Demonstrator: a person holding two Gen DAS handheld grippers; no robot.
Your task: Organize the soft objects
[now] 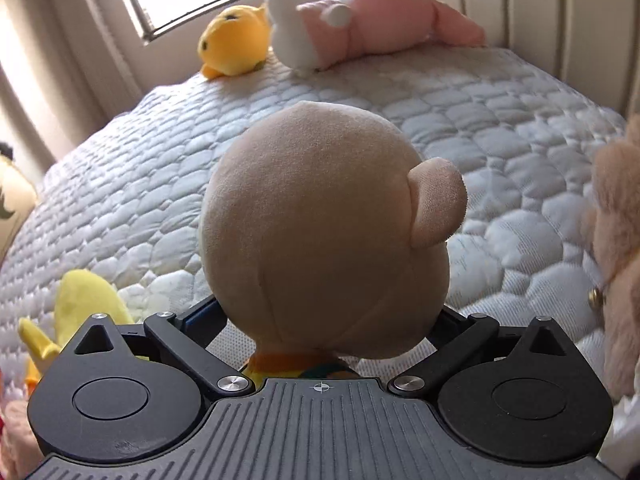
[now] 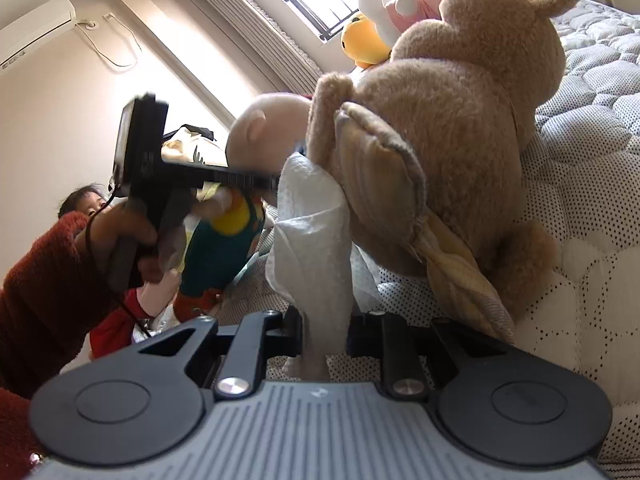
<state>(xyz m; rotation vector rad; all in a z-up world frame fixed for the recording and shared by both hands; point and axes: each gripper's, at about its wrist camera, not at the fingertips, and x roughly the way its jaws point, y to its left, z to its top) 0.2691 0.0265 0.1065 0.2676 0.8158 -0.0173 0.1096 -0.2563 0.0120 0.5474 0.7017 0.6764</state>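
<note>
Gripping round velour doll (image 1: 320, 232) — quilted mattress (image 1: 500, 128)

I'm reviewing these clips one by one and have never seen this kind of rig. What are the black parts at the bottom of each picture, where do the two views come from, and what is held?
There is no robot here. A person holds a handheld claw in each hand, and each claw carries a wide-angle camera looking along its fingers, so the black parts are the claw itself.

The left view shows the left claw gripping a doll with a tan head at its neck above a quilted mattress. A yellow plush and a pink plush lie at the far end.

The right view shows the right claw closed on a white cloth beside a brown teddy bear. A hand holds the other claw.
</note>
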